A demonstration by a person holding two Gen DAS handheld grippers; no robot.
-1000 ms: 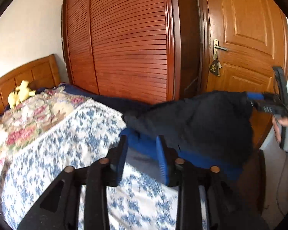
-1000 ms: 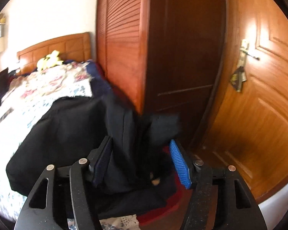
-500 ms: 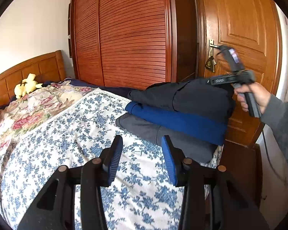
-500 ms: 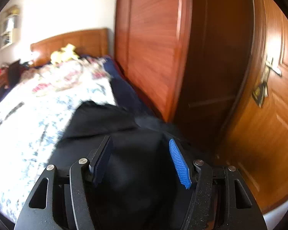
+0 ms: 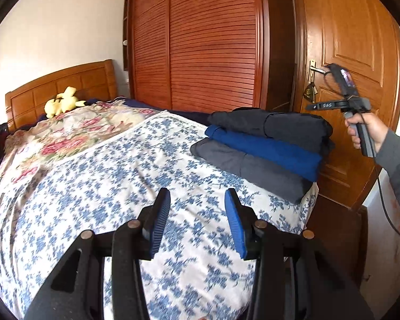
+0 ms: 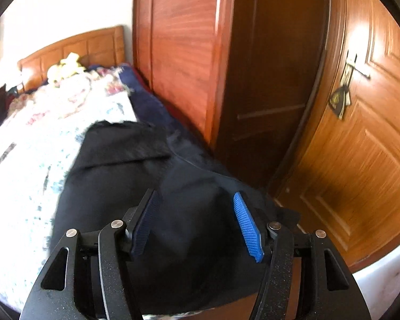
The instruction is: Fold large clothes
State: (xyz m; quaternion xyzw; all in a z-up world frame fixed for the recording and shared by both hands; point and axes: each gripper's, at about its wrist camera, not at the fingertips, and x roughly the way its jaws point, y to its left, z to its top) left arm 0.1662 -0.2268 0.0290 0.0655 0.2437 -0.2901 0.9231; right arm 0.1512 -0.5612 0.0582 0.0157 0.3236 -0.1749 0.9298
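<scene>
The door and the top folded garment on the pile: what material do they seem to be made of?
The door looks like solid or veneered wood with a glossy varnish: grain lines, raised panels and a bright reflection show. The top folded garment, dark, looks like a matte woven fabric, perhaps cotton or a blend: soft folds, no shine. The exact fibre cannot be told.

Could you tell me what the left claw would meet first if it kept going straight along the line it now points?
Most likely the blue-flowered bedspread: the left claw is open, empty and tilted down at the bare bed. The stack of folded clothes lies to the right of that line, though depth is hard to judge.
</scene>
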